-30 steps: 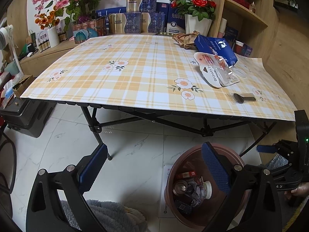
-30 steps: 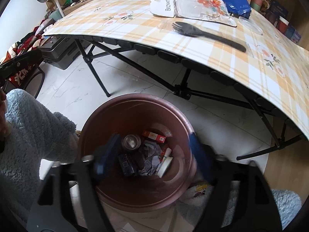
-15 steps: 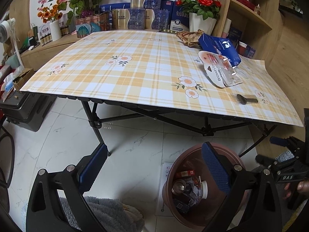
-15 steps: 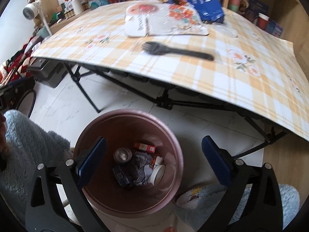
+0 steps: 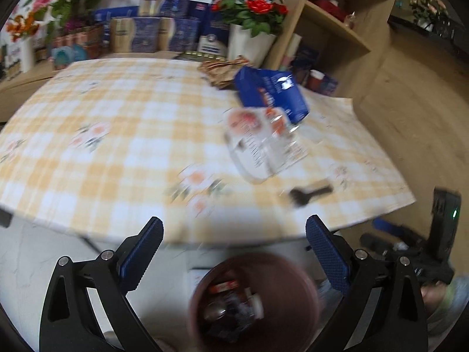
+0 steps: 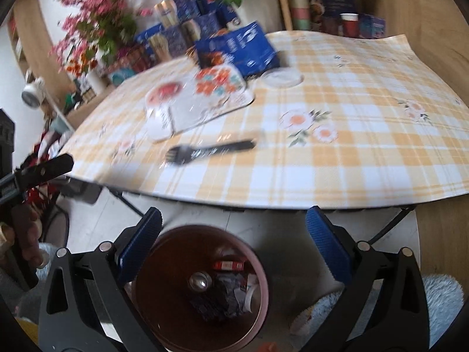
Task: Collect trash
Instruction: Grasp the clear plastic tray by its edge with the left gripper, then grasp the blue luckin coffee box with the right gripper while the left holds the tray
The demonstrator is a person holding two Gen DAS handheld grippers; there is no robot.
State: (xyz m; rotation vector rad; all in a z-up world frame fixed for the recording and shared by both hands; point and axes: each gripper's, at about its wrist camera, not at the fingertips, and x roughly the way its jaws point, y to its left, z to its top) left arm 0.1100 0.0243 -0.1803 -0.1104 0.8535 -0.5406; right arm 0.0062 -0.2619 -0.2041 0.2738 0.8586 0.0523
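Lettering on the white package [image 6: 187, 108] blurs (unreadable); both grippers [image 5: 234, 252] [image 6: 233, 242] gape empty.

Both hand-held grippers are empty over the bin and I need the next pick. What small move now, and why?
Probably reach the right hand-held gripper forward to the black fork: it is open and empty, and the fork lies alone nearest the table edge, just beyond the trash bin.

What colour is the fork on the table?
Black. The fork shows best in the right wrist view.
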